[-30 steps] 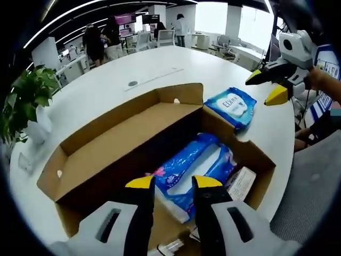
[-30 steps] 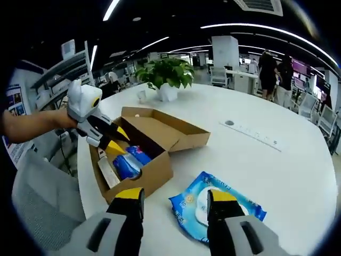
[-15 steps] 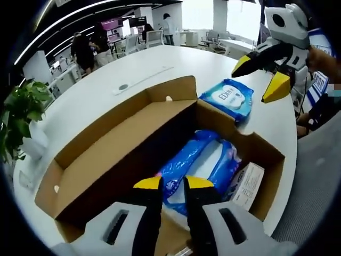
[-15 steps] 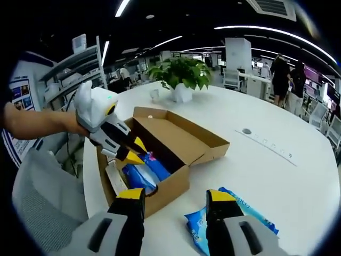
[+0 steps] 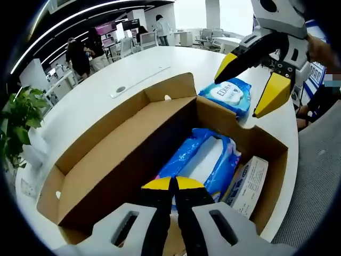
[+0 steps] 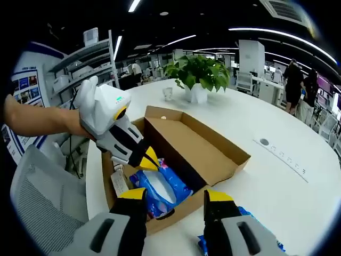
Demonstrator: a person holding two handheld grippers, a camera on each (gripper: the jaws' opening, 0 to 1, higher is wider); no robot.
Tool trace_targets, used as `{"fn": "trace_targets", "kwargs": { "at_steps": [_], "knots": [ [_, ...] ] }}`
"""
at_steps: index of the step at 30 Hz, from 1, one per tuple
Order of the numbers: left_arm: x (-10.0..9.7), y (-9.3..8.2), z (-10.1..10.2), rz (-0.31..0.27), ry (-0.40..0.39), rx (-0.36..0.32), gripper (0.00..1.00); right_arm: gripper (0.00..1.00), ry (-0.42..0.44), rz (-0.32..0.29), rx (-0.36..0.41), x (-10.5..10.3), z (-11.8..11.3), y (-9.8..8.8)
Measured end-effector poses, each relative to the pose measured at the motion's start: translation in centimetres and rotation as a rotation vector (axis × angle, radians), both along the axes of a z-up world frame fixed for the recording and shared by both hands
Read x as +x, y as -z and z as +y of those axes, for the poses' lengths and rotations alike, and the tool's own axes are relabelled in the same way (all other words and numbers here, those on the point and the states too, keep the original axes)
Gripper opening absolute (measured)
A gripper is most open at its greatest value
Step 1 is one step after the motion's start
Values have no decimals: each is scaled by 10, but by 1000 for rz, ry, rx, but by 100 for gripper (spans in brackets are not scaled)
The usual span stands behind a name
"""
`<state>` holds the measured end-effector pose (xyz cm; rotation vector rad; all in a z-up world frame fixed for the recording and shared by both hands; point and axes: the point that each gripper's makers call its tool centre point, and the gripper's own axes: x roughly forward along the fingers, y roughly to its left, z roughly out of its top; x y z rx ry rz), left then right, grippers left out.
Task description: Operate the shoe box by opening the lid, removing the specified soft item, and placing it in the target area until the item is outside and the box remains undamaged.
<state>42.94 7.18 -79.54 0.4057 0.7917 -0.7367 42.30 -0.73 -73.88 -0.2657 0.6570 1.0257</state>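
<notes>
Your shoe box point(image 5: 160, 133) sits open on the white table point(image 5: 106, 85), its lid folded flat to one side and still joined to the box along one long edge. Inside lies a blue wet-wipe pack point(image 5: 205, 160) along the middle, and beside it, against the box wall, a small white carton point(image 5: 246, 181) stands on edge. A second blue wipe pack point(image 5: 229, 96) lies on the table just past the box's far end wall.

Your left gripper point(image 5: 172, 184) has its jaws pressed together at the near end of the pack in the box; whether they pinch the wrapper, you cannot tell from here. Your right gripper point(image 6: 176, 197) is spread wide and holds nothing, hovering over the box's end wall.

In the right gripper view, the table point(image 6: 277, 160) lies open beyond the lid, with a potted plant point(image 6: 198, 74) well apart at the far side. The box sits close to the table's edge, near a grey chair point(image 6: 37, 202).
</notes>
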Motion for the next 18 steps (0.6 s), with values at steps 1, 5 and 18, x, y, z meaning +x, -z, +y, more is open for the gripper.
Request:
{"fn": "trace_targets", "kwargs": {
  "at_steps": [1,5,18],
  "knots": [
    [0,-1,0,-3,2,-1,0,38,-4,-1,-1,0,2,1],
    [2,-2,2,-18,16,13,0,34,-22,2,-5,2,13,5],
    [1,-15,0,-33,6,-16,0,21,-72,-11,-74,4,32,26]
  ]
}}
